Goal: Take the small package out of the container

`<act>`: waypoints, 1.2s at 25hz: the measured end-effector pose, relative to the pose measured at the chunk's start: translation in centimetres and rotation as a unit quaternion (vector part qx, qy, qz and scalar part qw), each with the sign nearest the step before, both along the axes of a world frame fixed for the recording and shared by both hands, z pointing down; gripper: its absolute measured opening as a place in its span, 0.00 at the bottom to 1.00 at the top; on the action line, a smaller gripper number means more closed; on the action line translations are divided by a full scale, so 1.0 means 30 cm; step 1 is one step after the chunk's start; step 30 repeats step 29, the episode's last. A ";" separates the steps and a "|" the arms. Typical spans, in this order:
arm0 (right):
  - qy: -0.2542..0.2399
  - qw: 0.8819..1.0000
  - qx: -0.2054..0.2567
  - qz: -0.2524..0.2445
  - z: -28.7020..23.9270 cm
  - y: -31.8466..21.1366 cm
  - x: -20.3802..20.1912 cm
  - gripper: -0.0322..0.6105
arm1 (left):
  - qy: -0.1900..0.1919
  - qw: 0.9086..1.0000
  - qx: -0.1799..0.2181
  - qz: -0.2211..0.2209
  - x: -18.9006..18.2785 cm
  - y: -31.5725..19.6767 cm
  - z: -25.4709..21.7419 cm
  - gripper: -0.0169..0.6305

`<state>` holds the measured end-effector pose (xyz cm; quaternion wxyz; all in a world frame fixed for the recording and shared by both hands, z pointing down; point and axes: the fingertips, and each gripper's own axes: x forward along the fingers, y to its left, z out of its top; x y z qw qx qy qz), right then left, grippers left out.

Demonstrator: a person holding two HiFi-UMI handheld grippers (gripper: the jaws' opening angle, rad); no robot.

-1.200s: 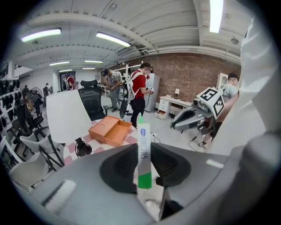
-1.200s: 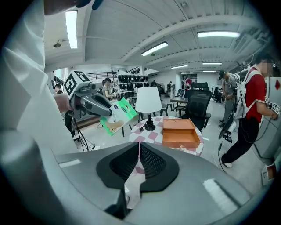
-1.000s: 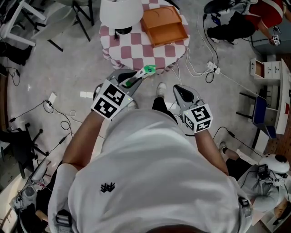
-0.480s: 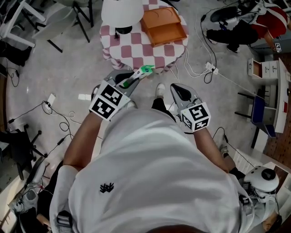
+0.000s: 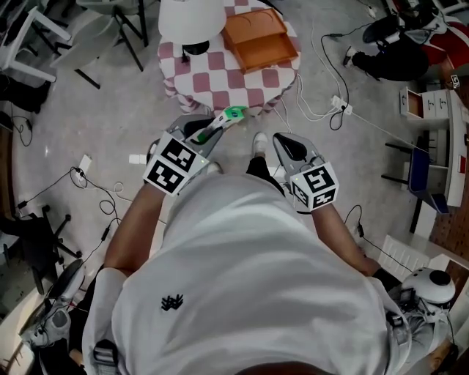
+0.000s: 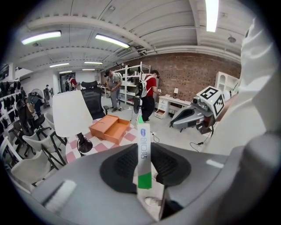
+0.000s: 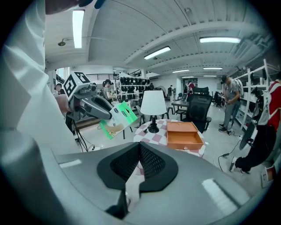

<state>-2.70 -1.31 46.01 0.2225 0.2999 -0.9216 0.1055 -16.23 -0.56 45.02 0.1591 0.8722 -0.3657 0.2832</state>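
Left claw [image 5: 218, 127] full, right claw [image 5: 283, 142] shut.

The small package [image 6: 143, 156] is white with a bright green band near its lower end, a green tip and a blue oval mark. The container [image 5: 260, 38], far on the table, is orange all over. The tablecloth [image 5: 220, 79] under it bears a red-and-white check. The lamp [image 5: 192, 16] at its left has a white shade and a black foot. The left gripper [image 5: 218, 126] and right gripper [image 5: 287, 146] are grey with black pads [image 6: 120, 165]; their cubes are white with black square markers. The person's shirt [image 5: 249, 278] is white with a small black emblem. The floor [image 5: 95, 124] is mottled grey, and the far wall [image 6: 193, 72] is red-brown brick.
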 end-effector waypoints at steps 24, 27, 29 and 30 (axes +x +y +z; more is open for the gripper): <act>-0.009 1.000 -0.001 0.007 0.019 -0.123 0.078 0.05 | -0.010 1.000 -0.014 0.002 0.074 -0.089 0.019 0.25; -0.010 1.000 -0.005 0.005 0.028 -0.169 0.104 0.05 | -0.012 1.000 -0.018 -0.002 0.096 -0.140 0.028 0.25; -0.011 1.000 -0.007 0.003 0.033 -0.201 0.123 0.05 | -0.012 1.000 -0.021 -0.006 0.114 -0.174 0.033 0.25; -0.011 1.000 -0.007 0.003 0.033 -0.201 0.123 0.05 | -0.012 1.000 -0.021 -0.006 0.114 -0.174 0.033 0.25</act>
